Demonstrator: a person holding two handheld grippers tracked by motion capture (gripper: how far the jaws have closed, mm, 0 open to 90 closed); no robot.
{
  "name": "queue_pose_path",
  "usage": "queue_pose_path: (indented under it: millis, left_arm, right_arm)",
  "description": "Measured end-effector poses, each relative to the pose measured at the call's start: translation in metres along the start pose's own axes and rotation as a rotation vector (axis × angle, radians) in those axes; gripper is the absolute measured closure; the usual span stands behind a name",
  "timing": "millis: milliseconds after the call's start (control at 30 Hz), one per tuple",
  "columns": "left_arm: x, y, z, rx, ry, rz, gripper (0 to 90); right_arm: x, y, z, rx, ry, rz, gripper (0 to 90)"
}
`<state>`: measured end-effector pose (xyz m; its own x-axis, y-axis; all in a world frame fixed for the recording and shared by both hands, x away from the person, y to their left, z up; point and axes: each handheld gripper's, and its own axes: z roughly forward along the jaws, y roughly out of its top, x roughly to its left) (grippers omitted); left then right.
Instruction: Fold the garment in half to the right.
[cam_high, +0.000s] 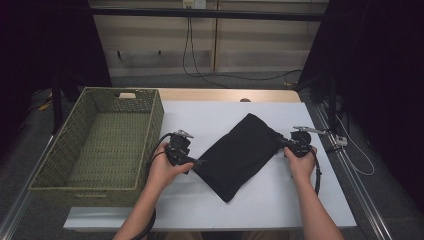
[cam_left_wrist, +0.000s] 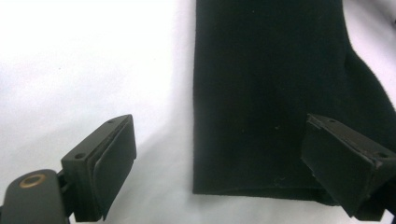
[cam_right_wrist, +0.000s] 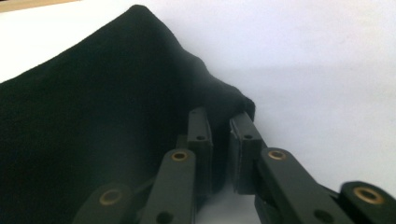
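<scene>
1. A folded black cloth (cam_high: 240, 155) lies slantwise on the white bench (cam_high: 280, 200), near its middle, one corner pointing at the far edge and another at the near edge, with a woven basket (cam_high: 150, 120) standing well apart along the left edge
2. The right gripper (cam_high: 286, 143) sits at the cloth's right corner; in the right gripper view its jaws stand nearly together with the bunched corner (cam_right_wrist: 233, 100) at their tips, though whether the pads truly pinch the fabric I cannot tell, since a thin gap shows between them lower down
3. The left gripper (cam_high: 202, 162) rests at the cloth's left edge with its jaws spread wide and nothing clamped; in the left gripper view one pad (cam_left_wrist: 114, 161) is over bare bench and the other (cam_left_wrist: 334, 163) over the fabric, so the folded hem (cam_left_wrist: 261, 189) runs between them
4. Judging from this, the step in hand is getting hold of the two ends of the cloth, the right side further along than the left
5. The next move seems to call for the left jaws to dip low, slide one pad under the hem and close on all the layers, so both ends can be lifted or folded together
6. The cloth looks soft, matte and slightly fuzzy, with a crisp straight hem, and rises in a soft ridge toward the right corner; the basket is coarse, olive-green wicker, rectangular with a handle slot; the bench top is smooth and white, with a wooden strip along its far edge
</scene>
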<state>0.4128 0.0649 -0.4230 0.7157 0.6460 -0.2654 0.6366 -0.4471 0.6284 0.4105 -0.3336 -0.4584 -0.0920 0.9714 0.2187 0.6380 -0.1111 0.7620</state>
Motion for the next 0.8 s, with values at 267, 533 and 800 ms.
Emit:
queue_pose_path:
  millis: [267, 533, 800]
  left_arm:
    - [0.000, 0.001, -0.001, -0.002, -0.004, -0.001, 10.9]
    - [0.001, 0.001, -0.001, 0.000, -0.003, -0.003, 10.7]
    - [0.000, 0.002, -0.003, -0.015, -0.005, -0.002, 10.8]
  right_arm:
    - [-0.008, 0.015, -0.009, -0.005, -0.030, -0.036, 47.9]
    - [-0.008, 0.022, -0.001, 0.011, 0.006, -0.054, 34.4]
    - [0.003, 0.021, 0.017, 0.066, 0.013, -0.110, 30.9]
